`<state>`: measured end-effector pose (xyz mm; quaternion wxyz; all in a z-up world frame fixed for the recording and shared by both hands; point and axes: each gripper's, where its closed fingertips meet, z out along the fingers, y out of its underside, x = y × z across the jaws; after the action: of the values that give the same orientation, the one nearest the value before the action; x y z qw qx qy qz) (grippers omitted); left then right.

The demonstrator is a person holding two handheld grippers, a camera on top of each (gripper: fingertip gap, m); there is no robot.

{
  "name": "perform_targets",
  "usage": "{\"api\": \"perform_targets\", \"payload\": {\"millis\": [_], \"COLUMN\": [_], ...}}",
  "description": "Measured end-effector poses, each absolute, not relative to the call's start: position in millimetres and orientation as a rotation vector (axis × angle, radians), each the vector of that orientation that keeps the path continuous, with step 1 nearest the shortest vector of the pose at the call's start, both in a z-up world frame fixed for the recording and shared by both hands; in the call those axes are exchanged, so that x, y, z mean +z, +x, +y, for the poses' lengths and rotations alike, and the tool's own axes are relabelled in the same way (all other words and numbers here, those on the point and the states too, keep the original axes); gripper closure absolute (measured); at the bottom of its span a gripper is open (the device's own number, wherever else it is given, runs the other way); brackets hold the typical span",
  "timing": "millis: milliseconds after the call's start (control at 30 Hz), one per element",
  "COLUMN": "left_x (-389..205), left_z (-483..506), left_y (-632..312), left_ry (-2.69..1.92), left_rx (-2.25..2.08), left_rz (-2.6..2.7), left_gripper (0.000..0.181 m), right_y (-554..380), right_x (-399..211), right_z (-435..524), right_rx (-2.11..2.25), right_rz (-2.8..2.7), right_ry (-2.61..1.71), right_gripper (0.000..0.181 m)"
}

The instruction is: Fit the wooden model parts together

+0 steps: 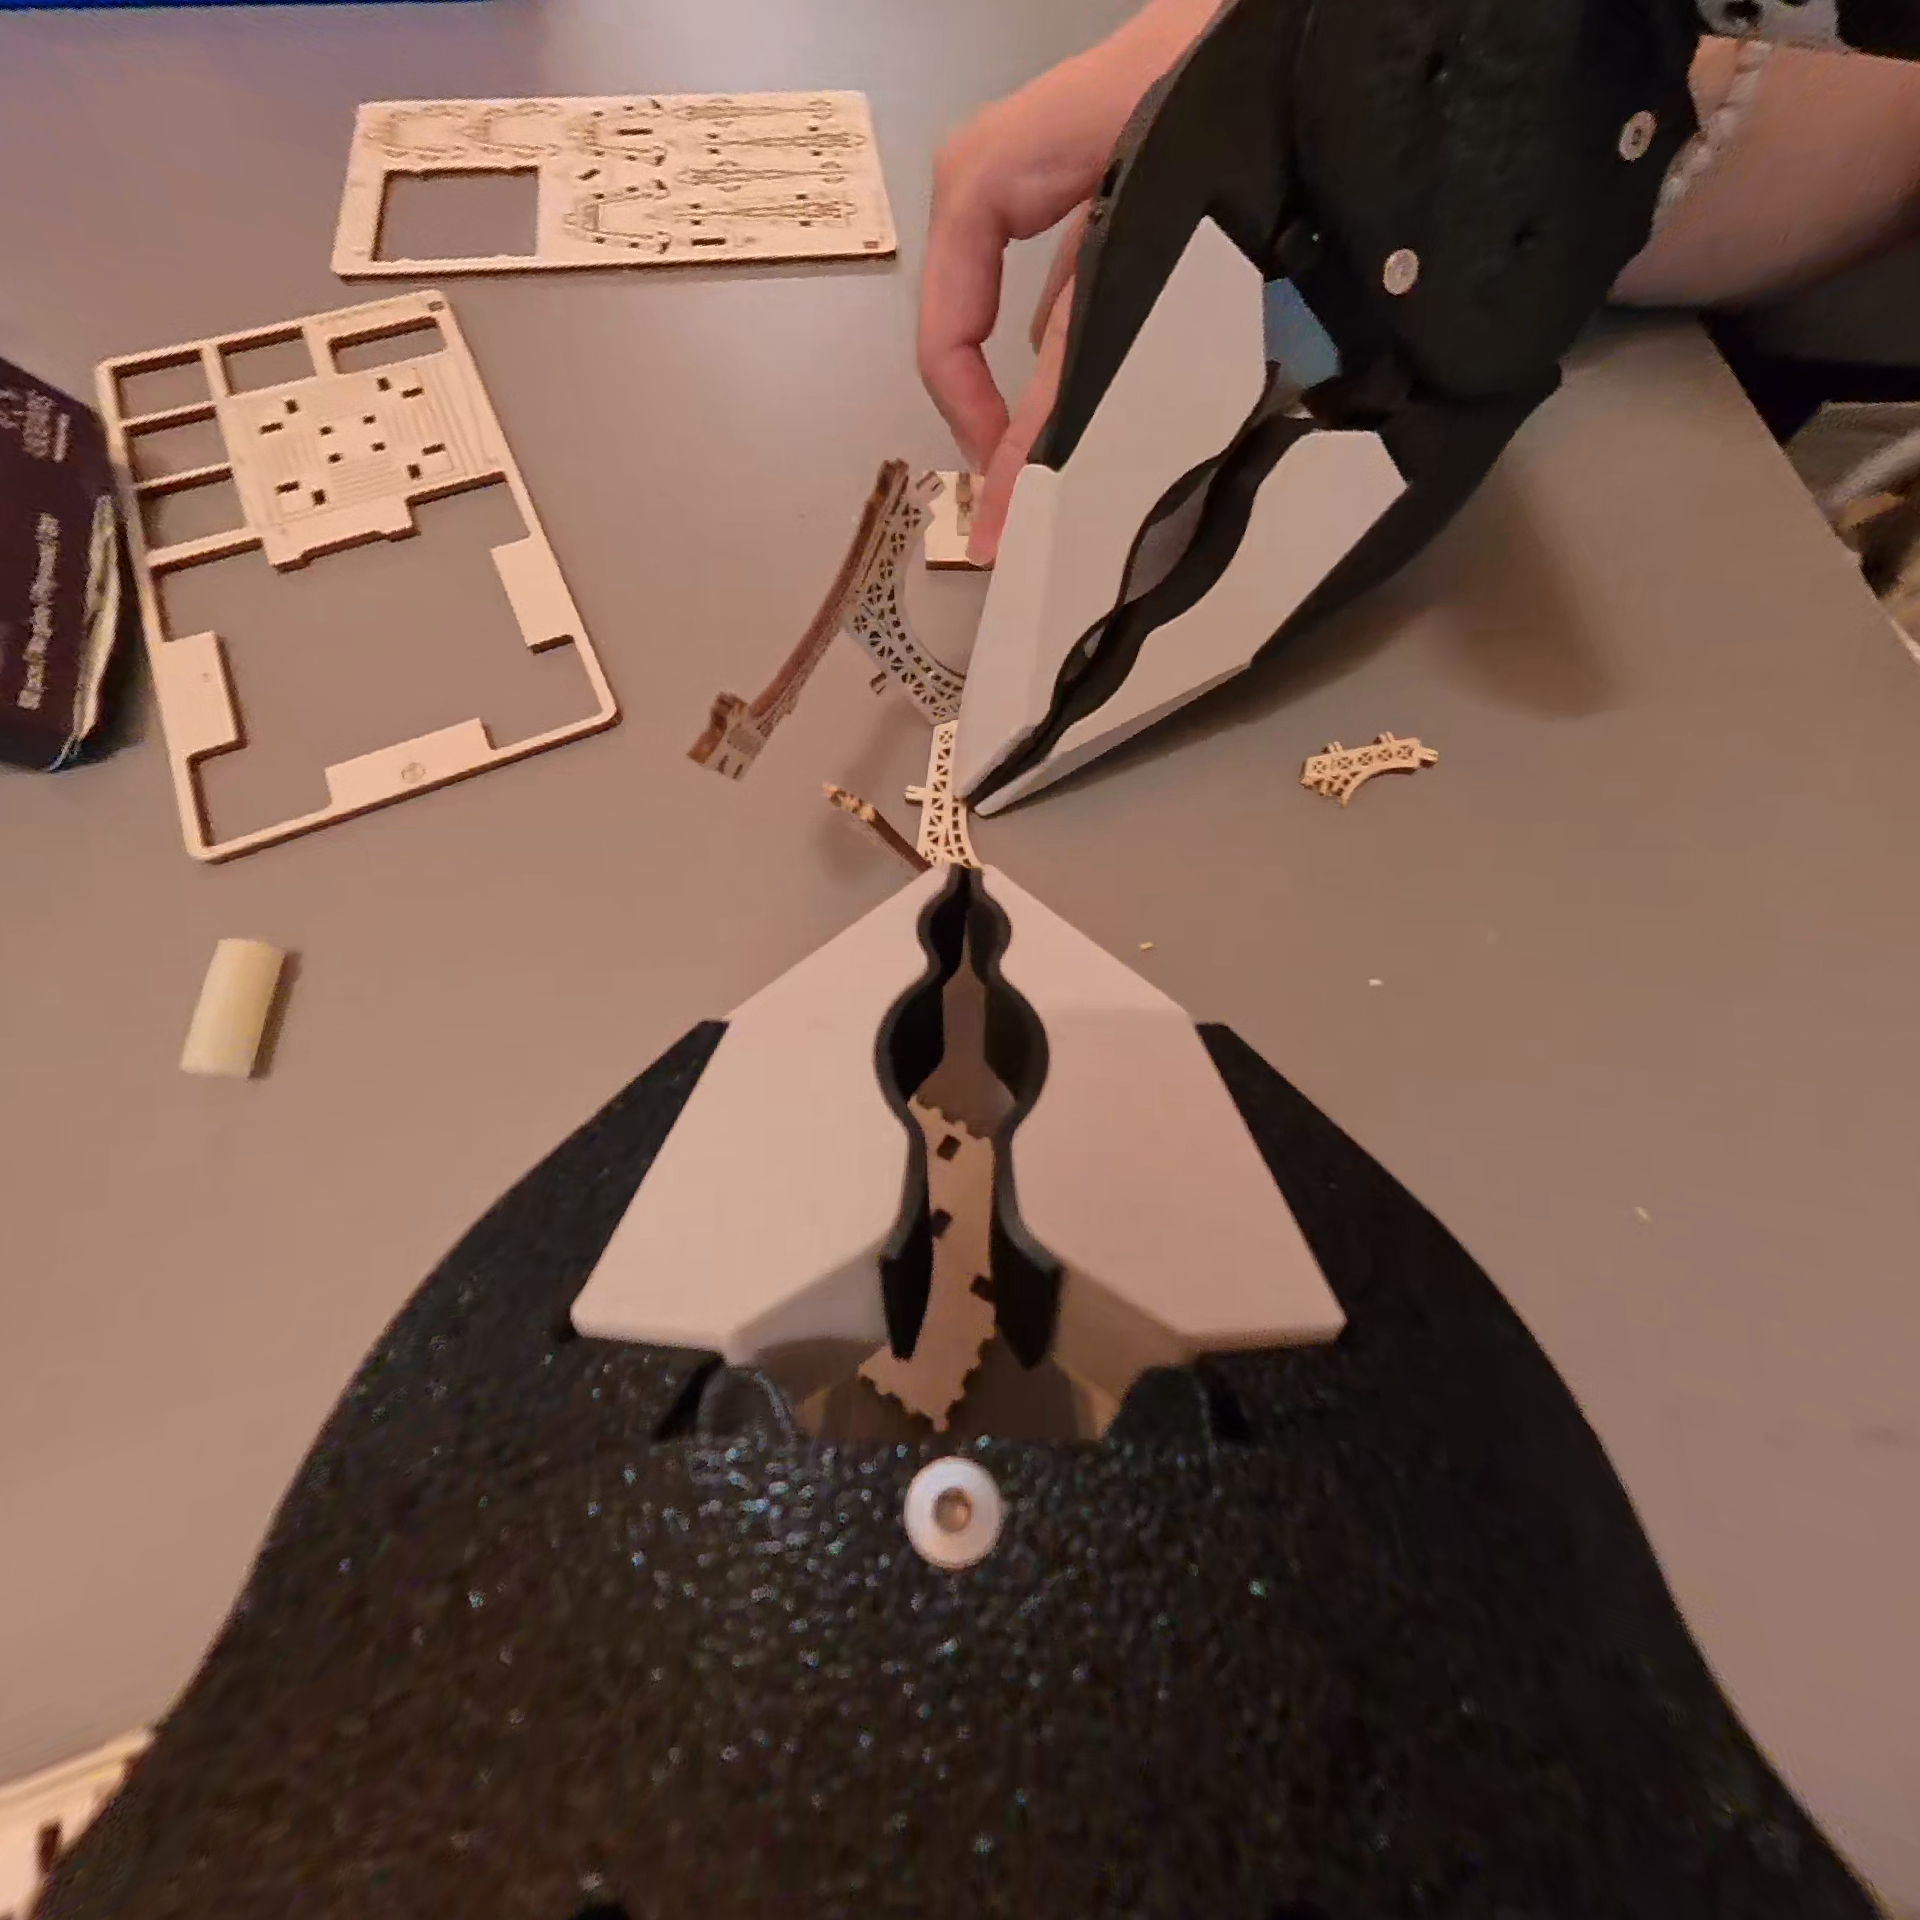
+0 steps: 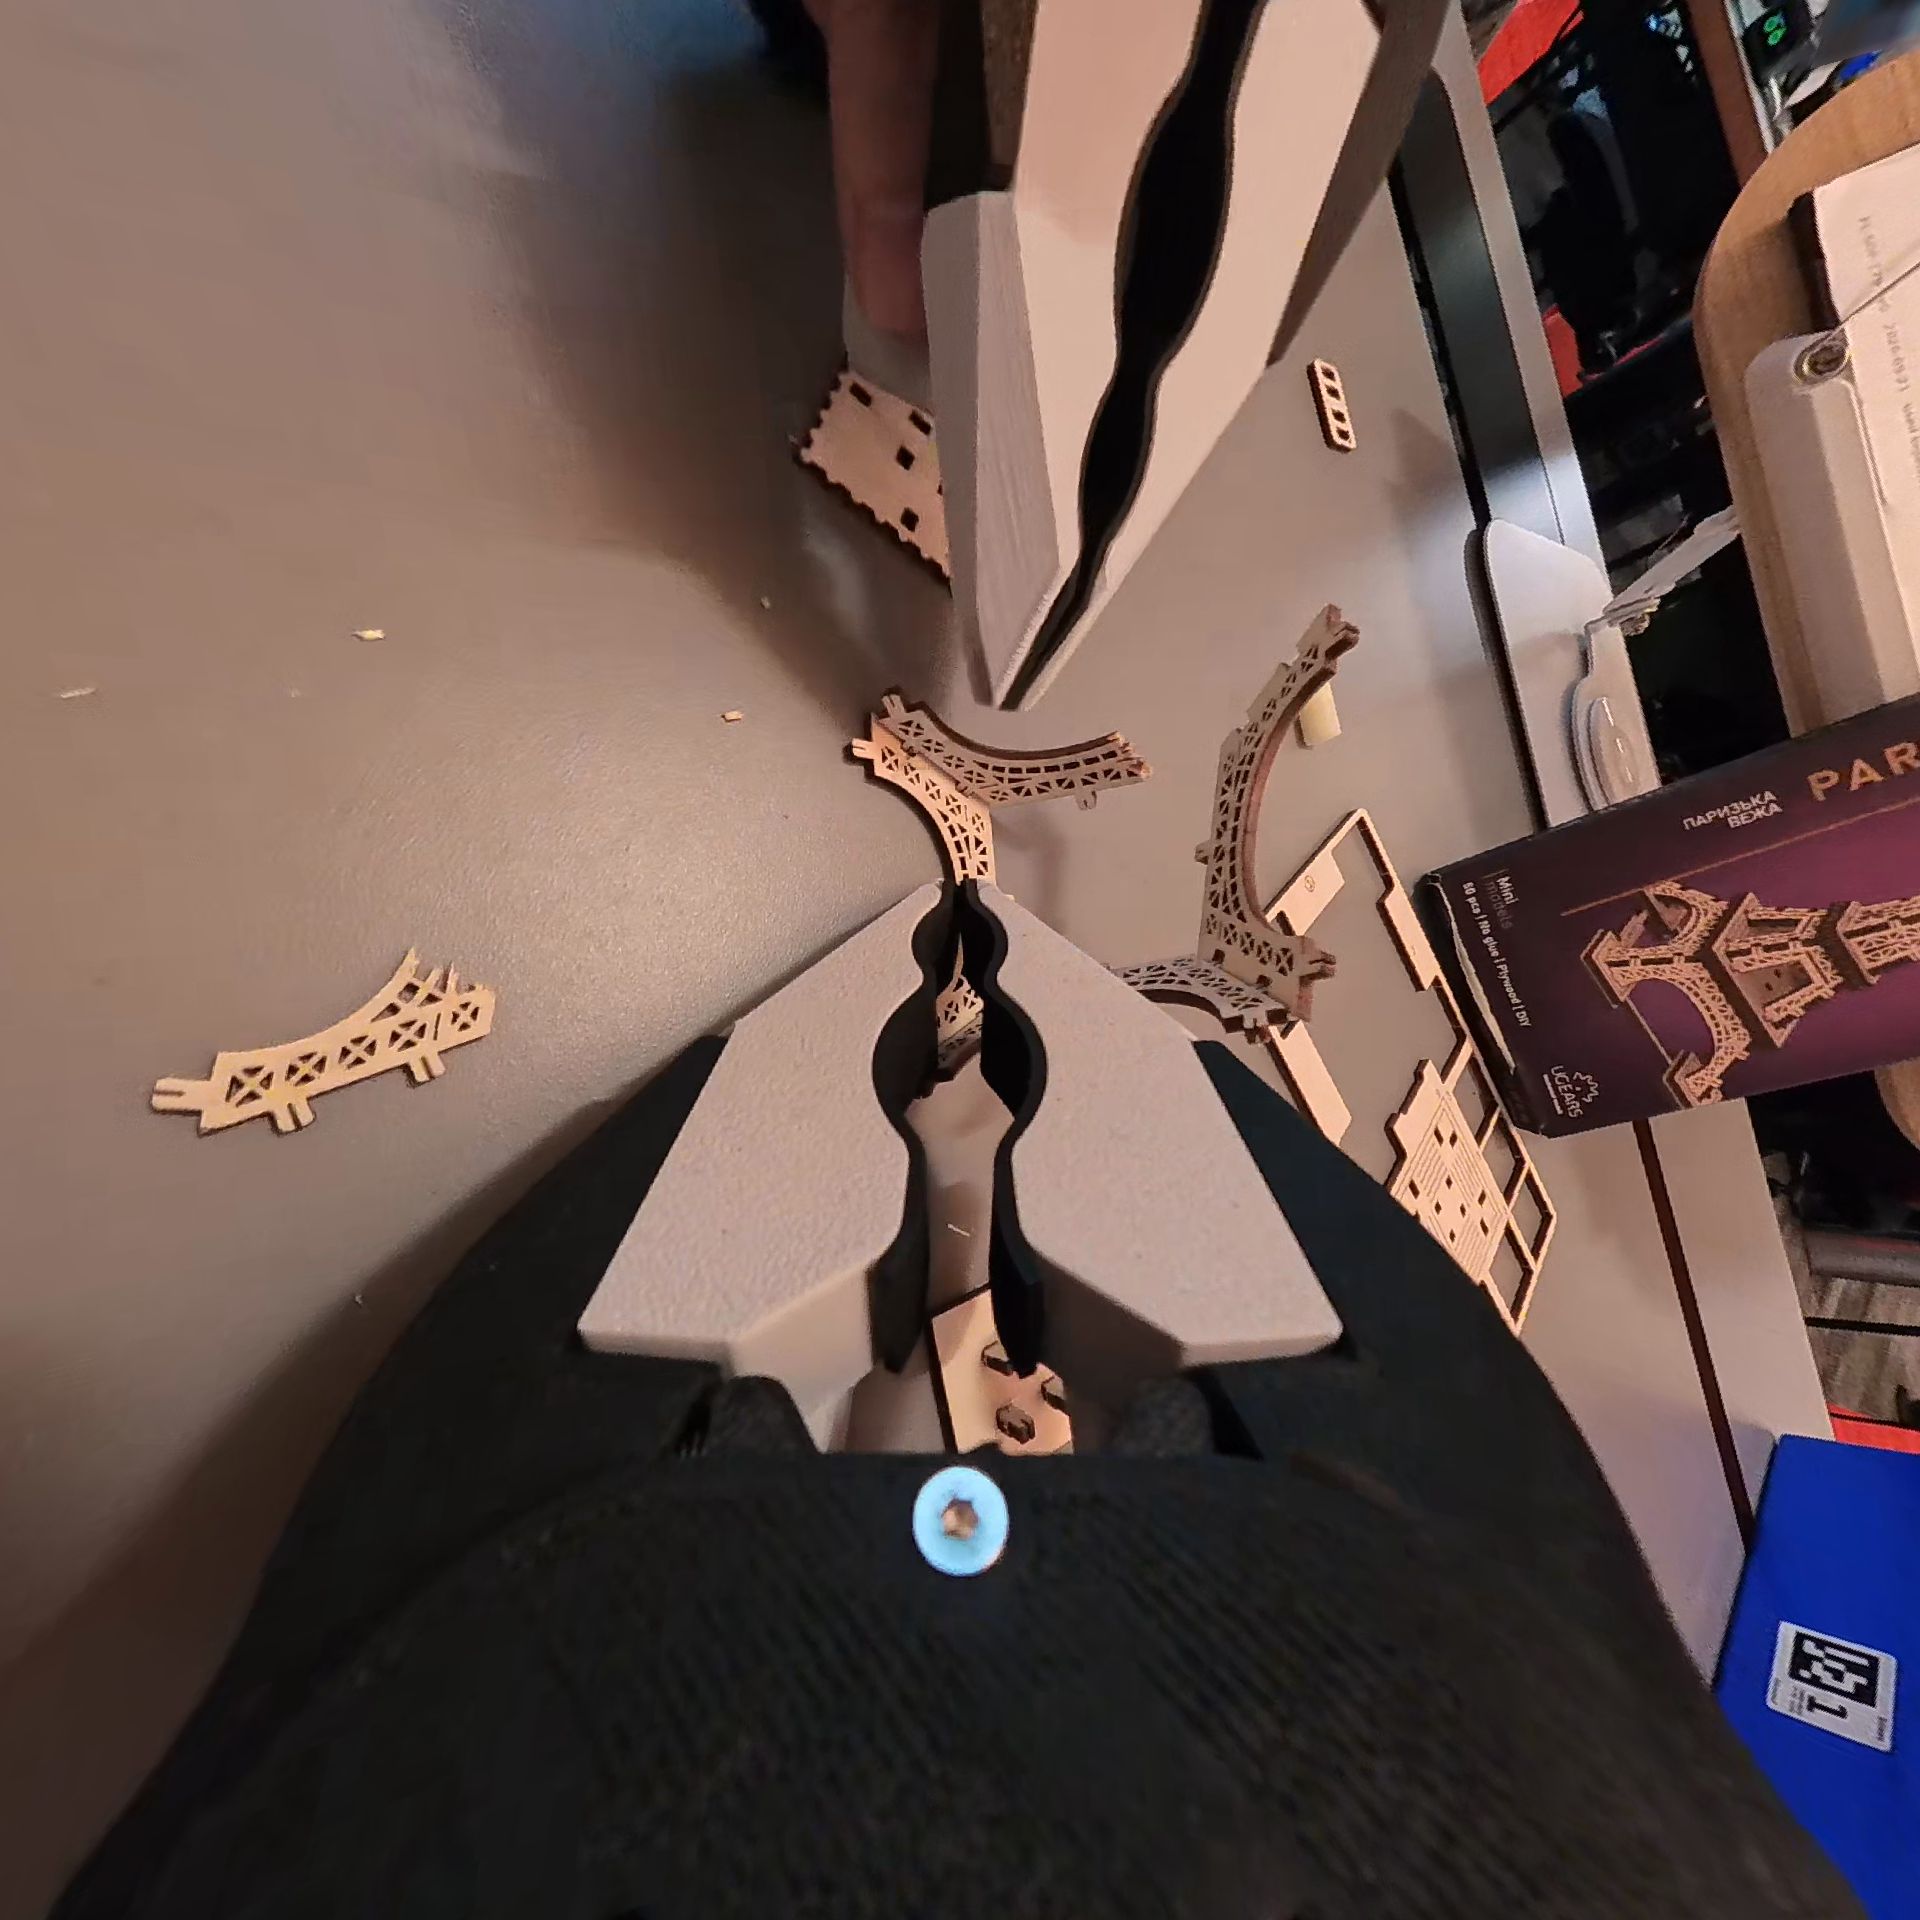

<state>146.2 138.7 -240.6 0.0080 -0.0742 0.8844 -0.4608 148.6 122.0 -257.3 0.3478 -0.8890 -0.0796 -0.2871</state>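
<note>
Left gripper (image 1: 964,878) jaws together, tips pinching the lower end of a lattice leg piece (image 1: 945,795); right gripper (image 1: 977,805) also closed on that same piece from the far side, tips nearly meeting. In the right wrist view the piece (image 2: 961,831) sticks out ahead of the right gripper (image 2: 961,885), joined to a second curved lattice part (image 2: 1023,774). Loose lattice strip (image 2: 332,1049) lies left, partly assembled arch (image 2: 1236,873) right, on the grey table (image 1: 1455,1039). Cut-out sheets (image 1: 343,561) farther left.

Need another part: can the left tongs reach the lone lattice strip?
Probably yes: the lattice strip lies on bare table, nothing between it and the left tongs, though they're shut.
</note>
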Motion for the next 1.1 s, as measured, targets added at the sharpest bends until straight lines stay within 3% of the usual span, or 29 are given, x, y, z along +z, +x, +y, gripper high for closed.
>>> {"api": "perform_targets", "payload": {"millis": [300, 933, 1033, 1100], "left_x": [-251, -246, -214, -215], "left_z": [136, 132, 128, 132], "left_y": [139, 139, 146, 153], "left_ry": [-0.071, -0.162, -0.317, -0.513], "left_rx": [-1.373, -1.467, -1.727, -1.671], "left_rz": [2.870, 2.924, 2.733, 2.702], "left_gripper": [0.181, 0.181, 0.181, 0.174], "right_y": [149, 149, 149, 149], "right_x": [-257, -257, -257, -257], "right_z": [122, 122, 123, 123], "right_rx": [-0.745, -0.750, -0.744, -0.752], "right_rz": [-0.204, -0.211, -0.215, -0.224], "right_ry": [-2.307, -2.305, -2.300, -2.299], "right_gripper": [0.181, 0.181, 0.181, 0.181]}}
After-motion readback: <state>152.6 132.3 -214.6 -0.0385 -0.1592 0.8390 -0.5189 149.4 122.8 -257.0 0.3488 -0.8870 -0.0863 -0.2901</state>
